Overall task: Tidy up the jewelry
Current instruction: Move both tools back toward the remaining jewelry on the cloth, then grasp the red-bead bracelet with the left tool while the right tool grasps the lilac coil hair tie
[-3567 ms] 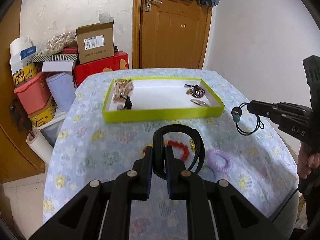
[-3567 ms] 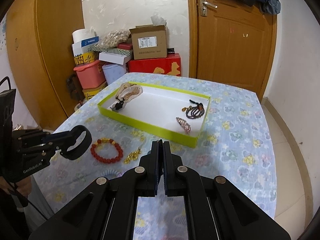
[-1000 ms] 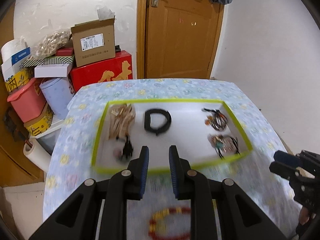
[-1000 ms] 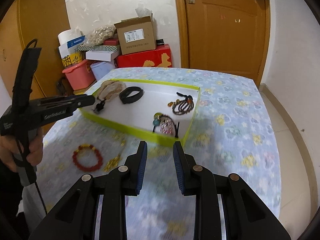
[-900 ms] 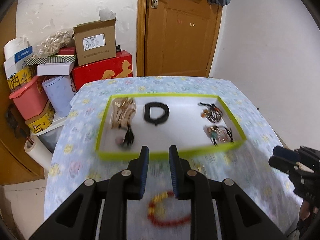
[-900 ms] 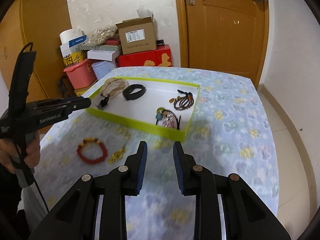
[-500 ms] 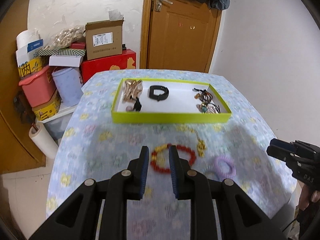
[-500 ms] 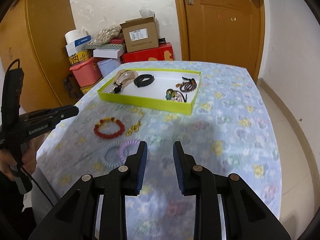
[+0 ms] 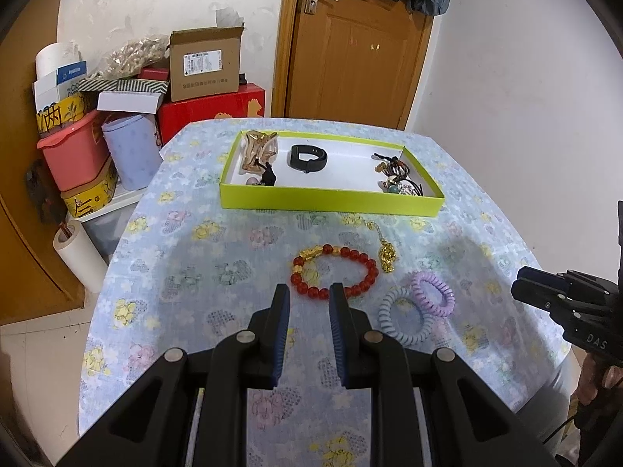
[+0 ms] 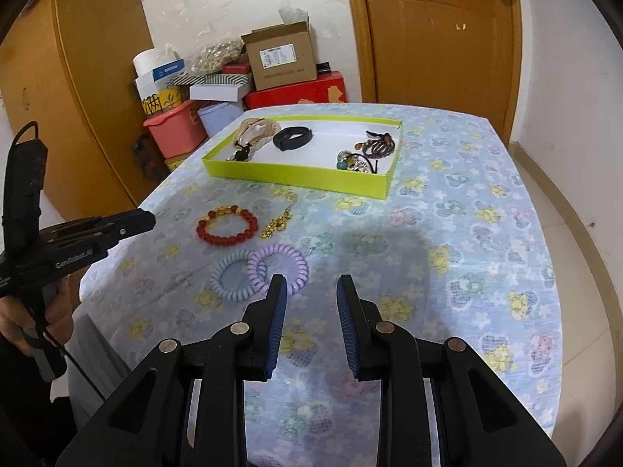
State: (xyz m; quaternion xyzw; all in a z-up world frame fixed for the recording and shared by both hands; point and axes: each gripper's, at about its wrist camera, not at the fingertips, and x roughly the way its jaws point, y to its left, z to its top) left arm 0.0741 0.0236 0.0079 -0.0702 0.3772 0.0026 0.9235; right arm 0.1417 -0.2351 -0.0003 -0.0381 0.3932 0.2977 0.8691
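Observation:
A lime-green tray (image 9: 331, 199) (image 10: 296, 177) at the table's far side holds a black band (image 9: 307, 157) (image 10: 292, 138), a beige clip, and beaded pieces at its right end. On the cloth lie a red bead bracelet (image 9: 335, 277) (image 10: 227, 225), a gold chain (image 9: 387, 253) (image 10: 277, 225), a purple coil hair tie (image 9: 433, 294) (image 10: 278, 267) and a pale blue coil tie (image 9: 405, 317) (image 10: 233, 280). My left gripper (image 9: 308, 292) is open and empty just short of the red bracelet. My right gripper (image 10: 311, 284) is open and empty beside the purple tie.
The table has a blue floral cloth (image 9: 194, 272). Boxes, a pink tub (image 9: 74, 151) and a paper roll (image 9: 78, 257) are stacked left of the table. A wooden door (image 9: 350, 50) stands behind. The table's edges fall off to the left and right.
The black band and a beaded tie went from the grippers into the tray. Both grippers then opened and drew back to the near side of the table, above the loose pieces.

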